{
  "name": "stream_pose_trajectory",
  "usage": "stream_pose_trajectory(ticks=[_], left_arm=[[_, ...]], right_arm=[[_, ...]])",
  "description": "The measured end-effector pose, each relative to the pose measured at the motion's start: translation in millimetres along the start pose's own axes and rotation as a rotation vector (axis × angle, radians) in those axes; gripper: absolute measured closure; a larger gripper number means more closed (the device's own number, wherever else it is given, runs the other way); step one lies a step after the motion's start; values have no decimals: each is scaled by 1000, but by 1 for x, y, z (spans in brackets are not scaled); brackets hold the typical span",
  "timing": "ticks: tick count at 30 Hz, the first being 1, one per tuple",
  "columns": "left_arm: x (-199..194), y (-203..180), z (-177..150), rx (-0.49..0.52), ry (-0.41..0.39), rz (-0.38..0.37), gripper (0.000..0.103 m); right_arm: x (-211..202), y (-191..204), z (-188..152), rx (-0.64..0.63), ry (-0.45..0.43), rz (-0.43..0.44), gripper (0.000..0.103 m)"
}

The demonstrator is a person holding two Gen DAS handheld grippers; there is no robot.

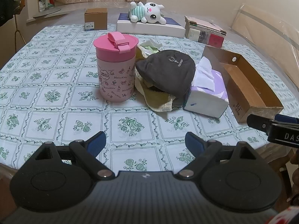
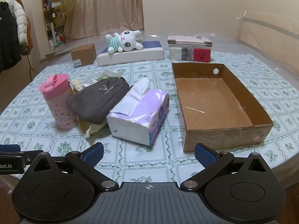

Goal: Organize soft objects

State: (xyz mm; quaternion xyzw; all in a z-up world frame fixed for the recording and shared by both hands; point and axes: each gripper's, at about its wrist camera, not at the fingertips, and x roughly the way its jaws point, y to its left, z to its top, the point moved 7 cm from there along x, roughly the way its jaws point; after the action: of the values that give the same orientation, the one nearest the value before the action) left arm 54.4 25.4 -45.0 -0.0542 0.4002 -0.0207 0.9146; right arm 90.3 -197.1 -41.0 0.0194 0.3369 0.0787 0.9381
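A dark grey beanie [image 1: 168, 71] [image 2: 97, 99] lies on a pile of cream and green cloths [image 1: 158, 100] [image 2: 91, 128] at the table's middle. A purple tissue pack [image 1: 207, 91] [image 2: 138, 115] lies right of it. A white plush bunny [image 1: 149, 12] [image 2: 125, 41] lies on a flat white box at the back. An open cardboard box [image 1: 248, 91] [image 2: 224, 130] stands at the right, nothing in it. My left gripper [image 1: 145, 143] is open and empty above the near table edge. My right gripper [image 2: 149, 154] is open and empty, near the cardboard box's front.
A pink Hello Kitty cup [image 1: 115, 67] [image 2: 59, 100] stands left of the beanie. A small brown carton [image 1: 95, 18] [image 2: 84, 55], the flat white box [image 1: 149, 28] [image 2: 130, 56] and stacked books [image 1: 205, 31] [image 2: 190, 50] line the back. A floral tablecloth [image 1: 56, 93] covers the table.
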Motion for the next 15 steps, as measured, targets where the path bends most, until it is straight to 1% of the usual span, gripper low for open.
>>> stream_pose_trajectory(ticks=[15], left_arm=[[7, 1, 5, 0, 7, 3, 13]], right_arm=[[11, 1, 0, 3, 19, 8, 1]])
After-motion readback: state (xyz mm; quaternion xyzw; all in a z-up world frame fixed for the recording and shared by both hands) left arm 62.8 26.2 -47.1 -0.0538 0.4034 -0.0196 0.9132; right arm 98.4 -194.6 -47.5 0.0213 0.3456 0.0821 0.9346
